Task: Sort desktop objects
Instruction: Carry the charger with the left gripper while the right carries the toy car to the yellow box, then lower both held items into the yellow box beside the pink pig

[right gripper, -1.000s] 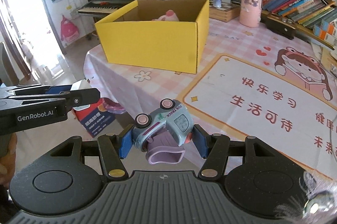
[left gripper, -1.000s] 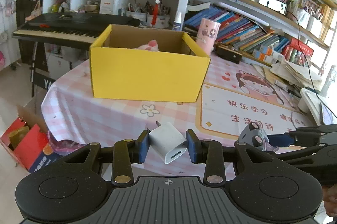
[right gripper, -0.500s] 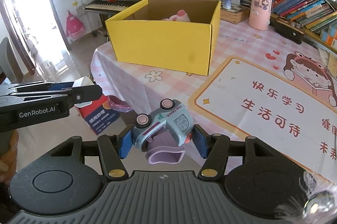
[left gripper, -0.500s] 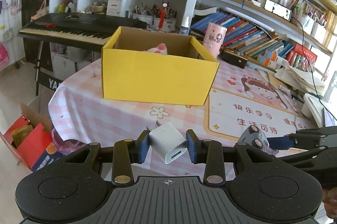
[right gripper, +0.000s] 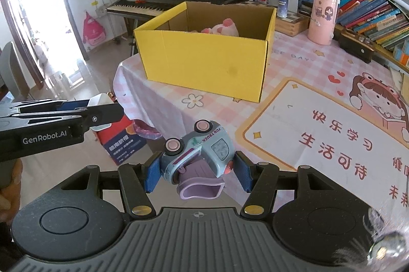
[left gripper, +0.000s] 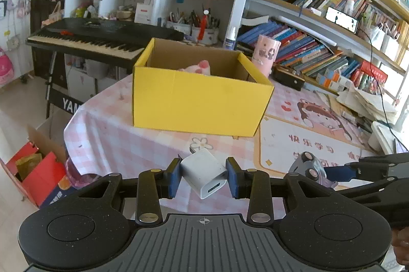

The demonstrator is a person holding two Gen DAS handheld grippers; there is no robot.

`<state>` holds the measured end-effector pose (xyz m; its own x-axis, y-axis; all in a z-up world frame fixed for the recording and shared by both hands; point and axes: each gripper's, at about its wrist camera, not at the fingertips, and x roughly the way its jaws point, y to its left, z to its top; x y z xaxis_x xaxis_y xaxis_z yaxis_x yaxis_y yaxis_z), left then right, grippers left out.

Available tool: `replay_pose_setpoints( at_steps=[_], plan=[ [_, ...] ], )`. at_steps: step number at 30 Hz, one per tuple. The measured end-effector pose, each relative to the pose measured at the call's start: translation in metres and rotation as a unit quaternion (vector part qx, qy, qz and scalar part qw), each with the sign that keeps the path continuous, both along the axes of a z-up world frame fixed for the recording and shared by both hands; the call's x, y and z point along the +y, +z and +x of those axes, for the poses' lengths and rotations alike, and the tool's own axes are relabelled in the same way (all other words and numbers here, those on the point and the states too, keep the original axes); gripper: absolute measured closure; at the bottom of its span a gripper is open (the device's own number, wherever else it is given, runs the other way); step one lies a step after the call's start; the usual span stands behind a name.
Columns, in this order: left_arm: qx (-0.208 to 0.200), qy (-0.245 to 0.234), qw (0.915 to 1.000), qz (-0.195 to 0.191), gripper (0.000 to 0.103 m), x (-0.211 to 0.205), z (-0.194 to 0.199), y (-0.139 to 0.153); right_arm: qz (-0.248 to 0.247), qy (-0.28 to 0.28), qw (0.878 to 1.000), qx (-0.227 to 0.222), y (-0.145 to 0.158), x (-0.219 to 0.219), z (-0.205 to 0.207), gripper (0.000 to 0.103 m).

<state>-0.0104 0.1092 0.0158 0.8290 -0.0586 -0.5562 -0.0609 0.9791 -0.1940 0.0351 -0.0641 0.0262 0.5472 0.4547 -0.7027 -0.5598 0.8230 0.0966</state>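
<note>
Left wrist view: left gripper [left gripper: 203, 174] pinches a white plastic USB charger cube [left gripper: 203, 172], right gripper [right gripper: 196, 171] clamps a blue-and-purple toy truck [right gripper: 198, 156], both aimed toward the open yellow cardboard box [right gripper: 204, 62], presumably for dropping in.

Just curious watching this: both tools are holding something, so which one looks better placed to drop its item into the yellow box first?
Probably left: its white charger faces the yellow box squarely; the right's toy truck is offset.

Keyboard [left gripper: 102, 35] behind table; books [left gripper: 301, 49] on shelf; red boxes [left gripper: 33, 174] on floor.
</note>
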Motion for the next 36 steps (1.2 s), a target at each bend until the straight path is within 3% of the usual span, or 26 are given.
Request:
replay_pose_setpoints(
  at_steps=[15, 28, 36],
  plan=[
    [-0.037, 0.016, 0.9992, 0.007, 0.068, 0.008, 0.039, 0.023, 0.005, 0.020, 1.000, -0.024, 0.015, 0.012, 0.035, 0.047],
    [-0.079, 0.035, 0.9961, 0.017, 0.068, 0.008, 0.111, 0.047, 0.039, 0.050, 0.995, -0.081, 0.055, 0.023, 0.120, 0.047],
    [-0.071, 0.051, 0.9957, 0.029, 0.068, 0.006, 0.151, 0.044, 0.029, 0.074, 0.992, -0.099, 0.060, 0.029, 0.173, 0.047]
  ],
)
